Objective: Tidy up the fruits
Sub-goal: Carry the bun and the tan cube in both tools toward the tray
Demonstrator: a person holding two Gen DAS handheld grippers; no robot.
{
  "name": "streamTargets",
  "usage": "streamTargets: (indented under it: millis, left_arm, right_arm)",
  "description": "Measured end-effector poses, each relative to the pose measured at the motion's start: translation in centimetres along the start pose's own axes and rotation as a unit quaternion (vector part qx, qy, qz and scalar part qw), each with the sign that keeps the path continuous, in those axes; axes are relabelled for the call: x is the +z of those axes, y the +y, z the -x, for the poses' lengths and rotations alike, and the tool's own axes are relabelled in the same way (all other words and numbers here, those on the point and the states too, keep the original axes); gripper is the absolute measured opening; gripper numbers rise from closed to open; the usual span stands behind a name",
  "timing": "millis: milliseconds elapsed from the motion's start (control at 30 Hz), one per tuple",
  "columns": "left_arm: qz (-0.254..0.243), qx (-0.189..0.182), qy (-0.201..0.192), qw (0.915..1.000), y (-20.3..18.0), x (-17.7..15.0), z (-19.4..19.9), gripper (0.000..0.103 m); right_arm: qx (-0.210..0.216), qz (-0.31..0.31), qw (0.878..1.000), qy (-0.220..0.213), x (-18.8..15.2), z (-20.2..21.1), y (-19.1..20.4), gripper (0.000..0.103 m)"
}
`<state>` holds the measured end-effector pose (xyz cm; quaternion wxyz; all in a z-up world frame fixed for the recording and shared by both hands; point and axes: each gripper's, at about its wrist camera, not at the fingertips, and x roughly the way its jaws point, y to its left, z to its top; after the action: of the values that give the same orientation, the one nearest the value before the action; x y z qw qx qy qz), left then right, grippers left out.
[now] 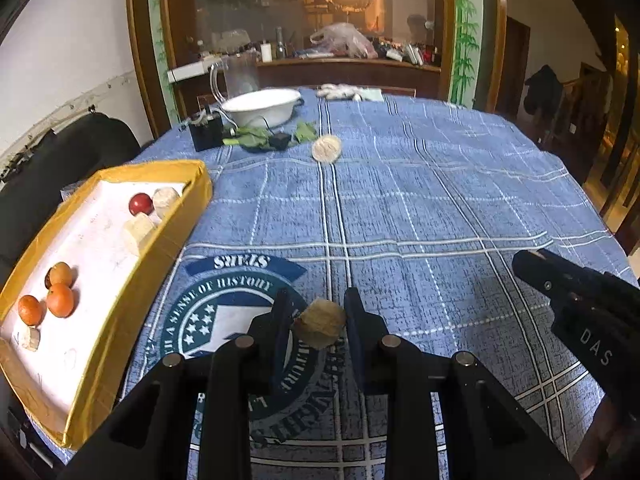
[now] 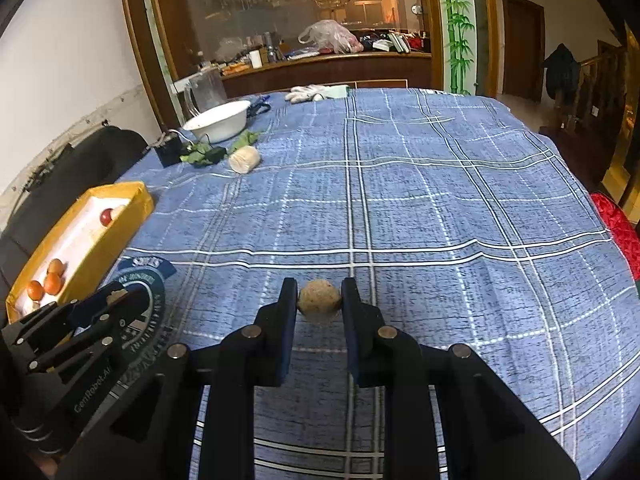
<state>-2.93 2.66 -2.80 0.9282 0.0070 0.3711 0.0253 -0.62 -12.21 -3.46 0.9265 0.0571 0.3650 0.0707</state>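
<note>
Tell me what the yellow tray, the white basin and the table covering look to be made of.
Yellow tray: apparently cardboard, given its creased walls wrapped in glossy yellow tape and its white papery floor.
White basin: smooth and glossy with a thin rolled rim, so enamel or plastic; I can't tell which.
Table covering: woven blue plaid fabric, matte, with visible wrinkles and a printed emblem.

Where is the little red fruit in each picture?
Left wrist view: the red fruit lies at the far end of the yellow box, upper left.
Right wrist view: it shows smaller, far left, in the same box.
Shared landmark: the white bowl beyond.
</note>
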Motion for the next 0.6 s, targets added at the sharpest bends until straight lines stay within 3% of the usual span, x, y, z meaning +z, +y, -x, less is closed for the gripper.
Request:
streamTargets:
  millis: [600]
  left_arm:
    - [0.04, 0.024, -0.032, 0.9984, 1.8, 1.4, -1.4, 0.026]
  right_arm:
    - [0.012, -0.014, 0.999, -0.043, 0.5, -0.7, 0.9, 0.024]
